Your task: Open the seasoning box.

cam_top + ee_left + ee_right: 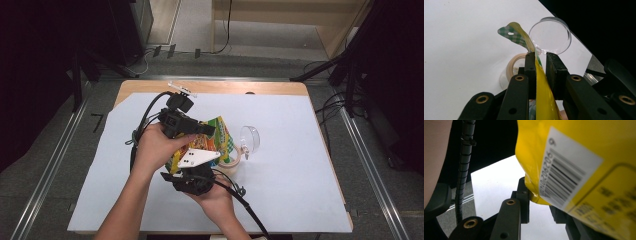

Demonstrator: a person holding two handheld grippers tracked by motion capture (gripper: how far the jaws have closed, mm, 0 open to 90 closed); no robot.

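Observation:
A yellow snack bag (220, 137) with a green checked top is held up over the white sheet between both grippers. My left gripper (207, 129) comes in from the left and is shut on the bag's upper edge. In the left gripper view the bag (544, 95) runs upright between the jaws of the left gripper (540, 62). My right gripper (186, 167) sits below, with its grey plate on top, and is shut on the bag's lower part. In the right gripper view the bag (579, 157) shows a barcode label, and its bottom corner sits between the jaws of the right gripper (540, 195).
A clear round dish (249, 138) lies just right of the bag. It also shows beyond the jaws (550, 35). A roll of tape (231, 162) lies under the bag (515, 66). The white sheet (290, 165) covers most of the wooden table (225, 87).

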